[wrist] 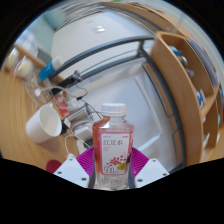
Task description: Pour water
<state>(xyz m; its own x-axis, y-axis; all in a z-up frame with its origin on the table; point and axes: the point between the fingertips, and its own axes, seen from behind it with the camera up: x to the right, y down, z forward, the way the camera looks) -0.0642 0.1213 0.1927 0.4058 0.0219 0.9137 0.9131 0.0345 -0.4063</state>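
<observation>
Holding the bottle [112,142] clamped between the pink pads of the gripper [112,170], I would tilt it slowly toward the white cup [44,122] at ten o'clock.

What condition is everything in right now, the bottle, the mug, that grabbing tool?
Clear plastic bottle with white cap and pink label: upright, capped, held between the fingers.
Gripper: shut on the bottle, pink pads pressing either side.
White ceramic mug: tipped on its side, beyond the bottle; contents cannot be seen.
Wooden table: bears the mug.
</observation>
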